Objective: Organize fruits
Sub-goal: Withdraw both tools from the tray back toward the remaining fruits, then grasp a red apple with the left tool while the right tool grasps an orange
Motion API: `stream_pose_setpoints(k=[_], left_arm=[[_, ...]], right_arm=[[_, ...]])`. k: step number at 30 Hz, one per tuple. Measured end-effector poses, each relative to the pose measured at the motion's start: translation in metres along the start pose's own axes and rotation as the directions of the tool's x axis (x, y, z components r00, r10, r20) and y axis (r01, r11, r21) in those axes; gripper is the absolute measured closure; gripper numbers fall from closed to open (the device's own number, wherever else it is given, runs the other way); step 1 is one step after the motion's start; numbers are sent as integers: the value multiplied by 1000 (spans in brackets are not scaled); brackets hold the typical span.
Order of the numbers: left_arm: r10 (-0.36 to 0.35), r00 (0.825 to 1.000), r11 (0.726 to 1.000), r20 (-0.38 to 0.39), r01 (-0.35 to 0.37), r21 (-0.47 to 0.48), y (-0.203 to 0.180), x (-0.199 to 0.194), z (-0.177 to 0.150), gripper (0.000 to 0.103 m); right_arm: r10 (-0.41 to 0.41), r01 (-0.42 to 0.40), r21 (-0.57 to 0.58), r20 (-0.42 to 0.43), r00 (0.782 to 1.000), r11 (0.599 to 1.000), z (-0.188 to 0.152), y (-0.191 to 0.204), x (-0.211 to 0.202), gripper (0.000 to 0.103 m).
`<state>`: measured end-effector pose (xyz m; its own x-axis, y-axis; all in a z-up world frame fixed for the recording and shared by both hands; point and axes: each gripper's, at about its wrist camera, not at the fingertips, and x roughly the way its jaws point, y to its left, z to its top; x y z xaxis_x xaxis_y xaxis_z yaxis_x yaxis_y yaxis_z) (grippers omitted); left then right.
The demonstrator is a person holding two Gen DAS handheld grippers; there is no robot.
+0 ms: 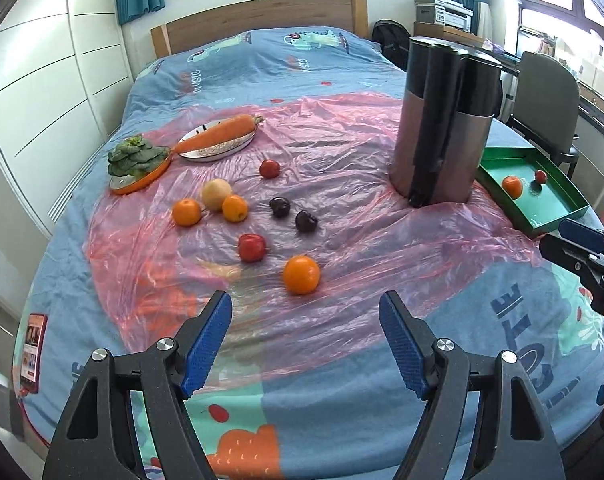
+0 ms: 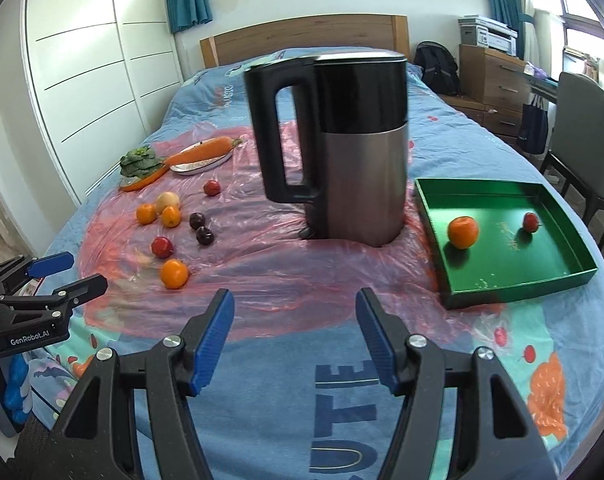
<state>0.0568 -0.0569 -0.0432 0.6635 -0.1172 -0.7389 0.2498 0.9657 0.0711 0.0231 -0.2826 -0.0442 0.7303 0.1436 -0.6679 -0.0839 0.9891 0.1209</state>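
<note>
Two fruits, an orange (image 2: 462, 232) and a small red one (image 2: 530, 222), are already sitting in the green tray (image 2: 502, 284). Eight are still lying loose on the pink plastic sheet (image 1: 342, 184), the nearest orange (image 1: 301, 274) included. The left gripper (image 1: 305, 344) and right gripper (image 2: 294, 336) are both hovering spread and empty.

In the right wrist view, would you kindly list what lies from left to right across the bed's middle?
Leafy greens → carrot → kettle → green tray, holding an orange and then a small red fruit.

My bed (image 2: 261, 420) has a blue cover. On it lies a pink plastic sheet (image 2: 261, 280), a green tray (image 2: 498, 280) beside the sheet, and 1 phone (image 1: 33, 350).
</note>
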Motion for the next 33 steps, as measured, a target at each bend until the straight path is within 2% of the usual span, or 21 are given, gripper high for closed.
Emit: stream_pose_setpoints(k=[10,16,24,33], left_arm=[[30,999,997,-35,-33,-74,50,28,-3,32],[10,998,993,-66,-18,-119,71,53,2,32],[-32,996,994,-89,23,-108,79,89,21,32],[-69,987,995,-148,57,-85,78,137,32,33]], right_arm=[[113,-122,-96,-95,989,988,-9,59,55,0],[159,-177,-115,-153,975,977,-14,79,86,0],[221,-251,-142,-195,956,958,-3,109,125,0],[263,-302,-151,-229,937,941,8,129,173,0]])
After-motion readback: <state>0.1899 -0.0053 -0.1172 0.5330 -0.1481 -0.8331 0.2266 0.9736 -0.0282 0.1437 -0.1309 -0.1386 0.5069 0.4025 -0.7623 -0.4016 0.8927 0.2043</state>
